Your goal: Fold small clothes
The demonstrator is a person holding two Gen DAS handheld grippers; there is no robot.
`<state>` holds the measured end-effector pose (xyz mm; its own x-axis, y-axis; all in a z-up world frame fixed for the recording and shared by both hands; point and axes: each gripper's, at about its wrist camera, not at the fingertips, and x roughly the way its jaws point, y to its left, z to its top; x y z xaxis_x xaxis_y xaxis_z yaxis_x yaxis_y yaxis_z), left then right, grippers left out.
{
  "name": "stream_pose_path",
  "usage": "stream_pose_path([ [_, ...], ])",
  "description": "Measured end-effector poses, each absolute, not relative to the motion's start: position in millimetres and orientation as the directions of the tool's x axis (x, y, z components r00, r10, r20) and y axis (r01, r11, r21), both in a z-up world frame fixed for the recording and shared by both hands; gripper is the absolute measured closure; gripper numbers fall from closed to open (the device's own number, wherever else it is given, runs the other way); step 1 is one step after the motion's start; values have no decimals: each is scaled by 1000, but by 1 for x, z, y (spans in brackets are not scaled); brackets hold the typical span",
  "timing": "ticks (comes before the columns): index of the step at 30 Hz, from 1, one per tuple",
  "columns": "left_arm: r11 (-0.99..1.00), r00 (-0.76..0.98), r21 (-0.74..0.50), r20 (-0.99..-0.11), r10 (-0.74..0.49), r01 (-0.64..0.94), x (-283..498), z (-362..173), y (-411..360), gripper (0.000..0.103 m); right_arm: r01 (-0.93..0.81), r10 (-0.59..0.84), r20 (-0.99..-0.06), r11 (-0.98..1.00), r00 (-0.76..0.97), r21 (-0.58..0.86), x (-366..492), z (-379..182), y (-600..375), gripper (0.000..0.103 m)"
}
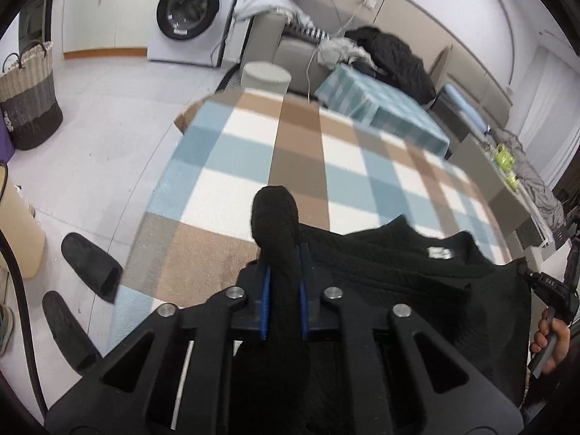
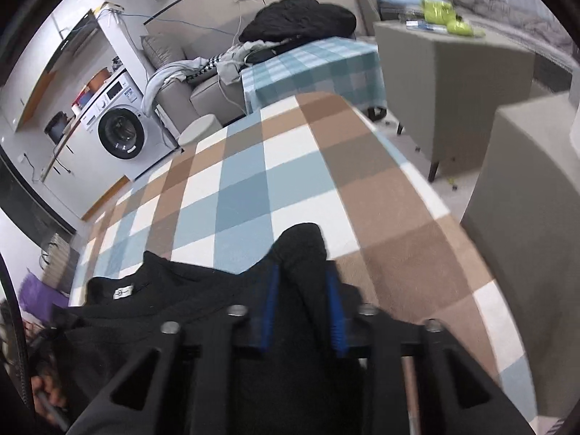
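You had a black knitted garment (image 1: pixel 417 272) with a ribbed, matt weave and a small white woven label (image 1: pixel 438 253) at the neck, its cloth bunched between ridged blue rubbery pads (image 1: pixel 266 301) of your left gripper (image 1: pixel 283 290). That gripper's frame looked matt black plastic, studded with shiny metal bolt heads (image 1: pixel 235 293). Your right gripper (image 2: pixel 303 311) looked the same: matt black plastic, blue ridged pads (image 2: pixel 270 308), dull silver bolts (image 2: pixel 236 310). Beneath lay a soft, fuzzy checked cloth of blue, brown and white (image 1: pixel 304 152). The white washing machine (image 1: pixel 188 14) looked smooth and glossy, the woven basket (image 1: pixel 29 94) coarse, the floor (image 1: pixel 108 116) smooth
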<state>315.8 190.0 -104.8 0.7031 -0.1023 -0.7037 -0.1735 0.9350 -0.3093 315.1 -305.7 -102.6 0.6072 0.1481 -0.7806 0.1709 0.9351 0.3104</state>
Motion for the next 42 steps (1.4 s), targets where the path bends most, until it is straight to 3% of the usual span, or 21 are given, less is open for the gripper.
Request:
stream_pose_path([
  [2, 931, 732, -328, -672, -110, -161, 306, -95, 193, 96, 157, 151, -743, 932, 652, 327, 307, -93, -308, 97],
  [10, 917, 794, -358, -602, -85, -174, 291, -66, 205, 98, 118, 153, -594, 913, 790, 391, 285, -41, -312, 98],
  [15, 901, 775, -373, -629, -69, -222, 302, -74, 215, 97, 187, 119, -617, 893, 778, 408, 311, -47, -305, 98],
  [19, 906, 724, -312, -690, -8, -287, 312, -91, 214, 92, 233, 97, -683, 898, 724, 373, 334, -69, -297, 98],
  [22, 915, 696, -276, -718, 7, -294, 309, -96, 213, 81, 261, 105, -754, 899, 649, 350, 343, -88, -293, 92],
  [24, 914, 693, -283, -721, -3, -290, 303, -97, 214, 61, 254, 104, -770, 909, 630, 331, 339, -92, -291, 87],
  [27, 920, 693, -262, -721, 13, -290, 288, -96, 212, 55, 229, 125, -782, 917, 611, 325, 327, -94, -292, 67],
  [29, 925, 687, -255, -727, 8, -281, 276, -95, 208, 55, 207, 151, -788, 920, 596, 333, 316, -94, -294, 60],
  [38, 957, 673, -193, -740, 3, -216, 195, -95, 162, 54, 105, 171, -815, 956, 553, 272, 237, -85, -271, 52],
  [42, 973, 663, -169, -748, -25, -155, 159, -96, 130, 36, 29, 222, -823, 960, 523, 278, 209, -88, -249, 47],
])
